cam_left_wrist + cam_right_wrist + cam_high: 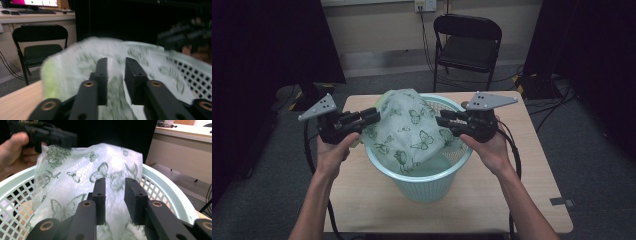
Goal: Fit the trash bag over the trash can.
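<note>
From above, the left tool (371, 116) and right tool (443, 121) flank the bag (409, 132) draped over the basket (427, 180). In each tool's own view, jaws stand spread, bag ahead, unpinched. It may slide off unless gripped.

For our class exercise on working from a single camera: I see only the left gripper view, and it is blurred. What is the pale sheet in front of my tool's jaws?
Observer: A thin translucent bag printed with green butterflies. It is sharp in the right gripper view.
Operator: Where does it sit?
Observer: The high view shows it draped into a round pale green basket, bulging above the rim.
Operator: And where is the other tool?
Observer: The right tool is at the bag's right side, above the rim. In its own view the jaws stand apart, and I can't see them pinching the film.
</note>
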Motion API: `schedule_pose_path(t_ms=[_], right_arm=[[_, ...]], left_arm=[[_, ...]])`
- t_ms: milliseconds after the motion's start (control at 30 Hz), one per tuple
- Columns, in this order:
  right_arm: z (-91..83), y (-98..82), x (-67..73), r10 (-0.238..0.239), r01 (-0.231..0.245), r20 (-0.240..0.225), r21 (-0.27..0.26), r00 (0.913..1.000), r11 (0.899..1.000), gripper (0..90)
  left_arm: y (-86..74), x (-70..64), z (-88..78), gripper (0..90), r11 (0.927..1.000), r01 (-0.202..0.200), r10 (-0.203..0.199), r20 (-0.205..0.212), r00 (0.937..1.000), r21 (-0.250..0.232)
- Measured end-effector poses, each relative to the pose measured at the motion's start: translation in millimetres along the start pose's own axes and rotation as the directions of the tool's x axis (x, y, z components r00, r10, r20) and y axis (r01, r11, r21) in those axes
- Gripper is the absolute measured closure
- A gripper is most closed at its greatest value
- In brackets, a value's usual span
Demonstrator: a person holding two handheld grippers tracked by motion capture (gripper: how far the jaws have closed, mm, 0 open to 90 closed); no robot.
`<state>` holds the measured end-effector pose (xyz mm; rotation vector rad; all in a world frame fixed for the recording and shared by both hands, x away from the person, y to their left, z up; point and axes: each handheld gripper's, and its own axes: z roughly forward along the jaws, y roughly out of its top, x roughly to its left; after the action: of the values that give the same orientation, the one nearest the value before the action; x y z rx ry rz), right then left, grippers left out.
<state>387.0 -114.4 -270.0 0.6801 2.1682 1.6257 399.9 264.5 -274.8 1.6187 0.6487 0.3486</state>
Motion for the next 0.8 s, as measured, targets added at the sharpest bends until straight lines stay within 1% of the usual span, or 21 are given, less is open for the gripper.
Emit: schedule_pose_path(t_ms=[33,67,100,167,200,233,267,300,367,400,433,467,500,533,567,600,633,667,733,767,800], right_arm=[[0.3,-0.4,-0.3,0.002,-0.002,0.0,-0.005,1.0,1.0,69.6],[-1.1,0.4,-1.6,-0.002,0.002,0.011,-0.011,0.9999,1.0,67.5],[-1.1,0.4,-1.6,-0.002,0.002,0.011,-0.011,0.9999,1.0,67.5],[-3.1,0.8,-3.5,-0.004,0.004,0.02,-0.012,0.9998,1.0,65.7],[-3.8,1.0,-3.9,0.0,0.0,0.026,-0.013,0.9997,1.0,64.5],[-4.8,1.1,-5.1,0.002,-0.002,0.036,-0.015,0.9994,1.0,63.6],[-5.6,1.0,-6.1,0.001,-0.001,0.043,-0.015,0.9991,1.0,63.3],[-6.2,0.8,-6.9,0.003,-0.002,0.047,-0.018,0.9989,1.0,63.1],[-6.8,0.0,-7.3,0.003,-0.002,0.051,-0.017,0.9987,1.0,62.6],[-6.9,-0.9,-7.5,-0.002,0.003,0.053,-0.011,0.9986,1.0,62.2],[-6.9,-0.9,-7.5,-0.002,0.003,0.053,-0.011,0.9986,1.0,62.2],[-6.9,-1.1,-7.7,-0.002,0.002,0.056,-0.01,0.9984,1.0,62.1],[-6.8,-1.6,-8.7,-0.002,0.003,0.059,-0.01,0.9982,1.0,61.9],[-6.8,-2.6,-10.7,0.004,-0.003,0.064,-0.013,0.9979,1.0,61.7],[-6.8,-2.6,-10.7,0.004,-0.003,0.064,-0.013,0.9979,1.0,61.7],[-6.7,-2.9,-11.4,0.005,-0.004,0.066,-0.012,0.9978,1.0,61.6],[-6.6,-3.3,-12.2,0.008,-0.007,0.067,-0.011,0.9977,1.0,61.5],[-6.2,-3.8,-12.9,0.008,-0.008,0.071,-0.007,0.9974,1.0,61.5],[-5.7,-4.1,-13.0,0.006,-0.006,0.076,-0.004,0.9971,1.0,61.0],[-5.7,-4.1,-13.0,0.006,-0.006,0.076,-0.004,0.9971,1.0,61.0],[-5.0,-4.3,-12.8,0.006,-0.006,0.074,0.003,0.9972,1.0,60.0]], left_arm=[[3.0,4.7,0.7,63.8,0.9998,0.018,-0.018,-0.007,0.9998,0.009],[6.5,7.5,2.0,56.3,0.9993,0.014,-0.013,-0.043,0.999,0.035],[7.9,8.9,3.5,56.3,0.9987,0.009,-0.006,-0.056,0.9984,0.05],[8.0,12.9,7.3,48.2,0.9977,0.011,-0.006,-0.086,0.9963,0.067],[5.6,18.7,11.1,47.9,0.9974,0.03,-0.025,-0.076,0.9968,0.065],[2.9,24.0,15.1,45.5,0.996,0.052,-0.047,-0.066,0.9967,0.073],[0.0,27.6,19.3,43.5,0.9943,0.061,-0.054,-0.08,0.9953,0.088],[-3.1,30.9,23.0,41.7,0.9936,0.06,-0.052,-0.079,0.9955,0.096],[-8.2,36.9,29.5,38.4,0.9903,0.085,-0.079,-0.059,0.9951,0.11],[-11.3,41.0,34.4,35.2,0.9884,0.098,-0.093,-0.047,0.9946,0.116],[-11.3,41.0,34.4,35.2,0.9884,0.098,-0.093,-0.047,0.9946,0.116],[-12.8,42.6,37.2,35.2,0.9872,0.108,-0.105,-0.031,0.9939,0.117],[-13.7,42.4,39.1,35.2,0.9877,0.108,-0.106,-0.022,0.9941,0.113],[-14.9,41.0,41.8,42.2,0.9876,0.091,-0.092,0.003,0.9958,0.128],[-14.9,41.0,41.8,47.7,0.9876,0.091,-0.092,0.003,0.9958,0.128],[-15.1,40.2,42.2,47.7,0.9873,0.076,-0.077,-0.001,0.997,0.139],[-15.2,39.5,42.1,53.9,0.9877,0.062,-0.06,-0.017,0.998,0.143],[-15.3,39.1,40.8,64.2,0.9897,0.067,-0.067,-0.005,0.9978,0.127],[-14.8,38.9,40.3,69.9,0.9902,0.068,-0.068,-0.007,0.9977,0.122],[-14.2,37.7,40.1,69.9,0.991,0.062,-0.061,-0.011,0.9981,0.119],[-12.7,36.8,39.6,72.3,0.9923,0.047,-0.044,-0.026,0.9987,0.114]])
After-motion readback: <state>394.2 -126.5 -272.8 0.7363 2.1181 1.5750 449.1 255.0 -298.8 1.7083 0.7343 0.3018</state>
